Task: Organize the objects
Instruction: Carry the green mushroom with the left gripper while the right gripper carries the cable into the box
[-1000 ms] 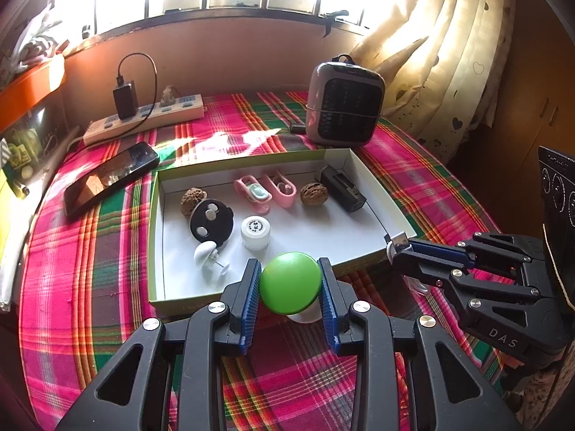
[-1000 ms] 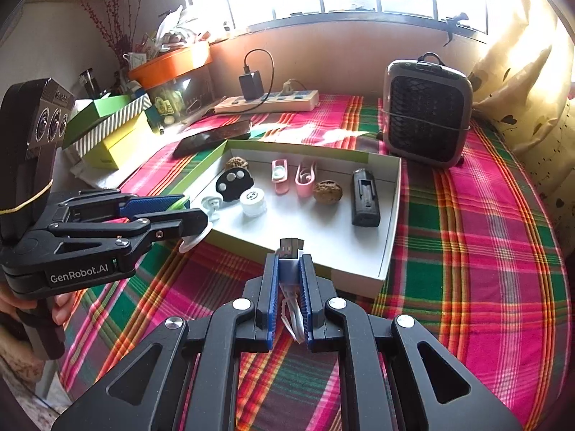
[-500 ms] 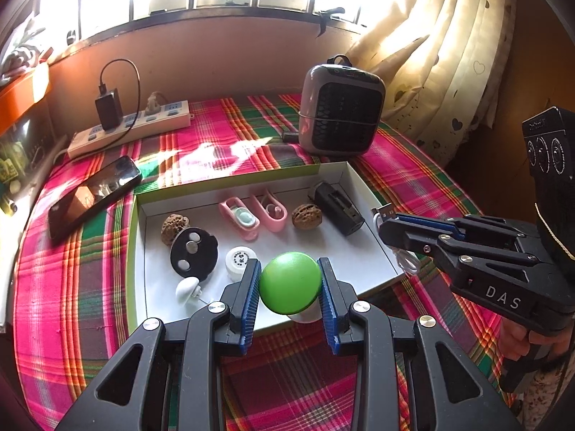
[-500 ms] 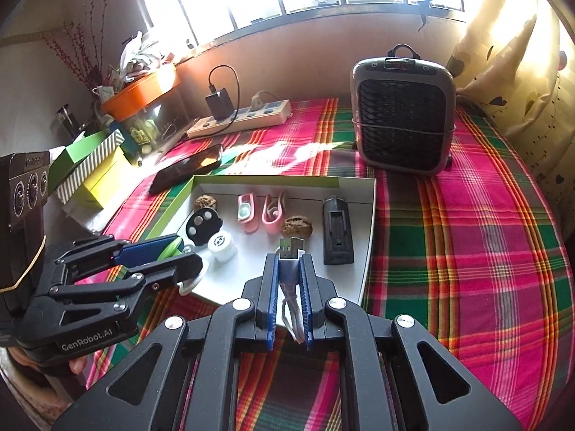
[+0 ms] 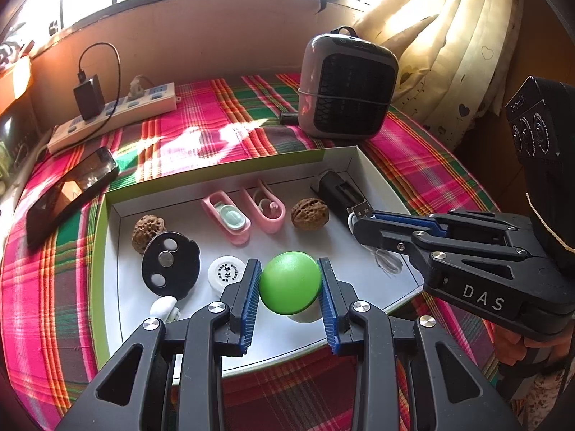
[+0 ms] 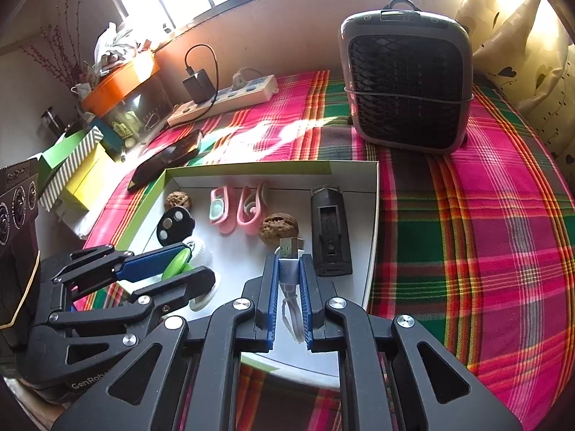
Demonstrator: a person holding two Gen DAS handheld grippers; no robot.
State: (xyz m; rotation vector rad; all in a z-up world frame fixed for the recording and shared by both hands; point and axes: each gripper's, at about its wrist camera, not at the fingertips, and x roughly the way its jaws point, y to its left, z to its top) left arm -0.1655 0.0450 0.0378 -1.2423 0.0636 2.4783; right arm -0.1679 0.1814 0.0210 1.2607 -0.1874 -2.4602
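Jaws on the left gripper (image 5: 290, 283) are clamped tight around a green ball (image 5: 290, 282) with a white base, held just over the near part of the white tray (image 5: 377, 176), and the right gripper (image 6: 289, 280) has its jaws pinched shut on a USB plug (image 6: 290, 251) with its white cable dangling, over the tray's right side. Tray already has two walnuts (image 5: 309, 213), two pink clips (image 5: 230, 221), a black disc (image 5: 169, 264), a white cap (image 5: 226, 271) and a black box (image 5: 336, 194), all sitting on the plaid surface (image 5: 215, 122) near a heater (image 5: 346, 86), phone (image 5: 68, 194) and power strip (image 5: 118, 115).
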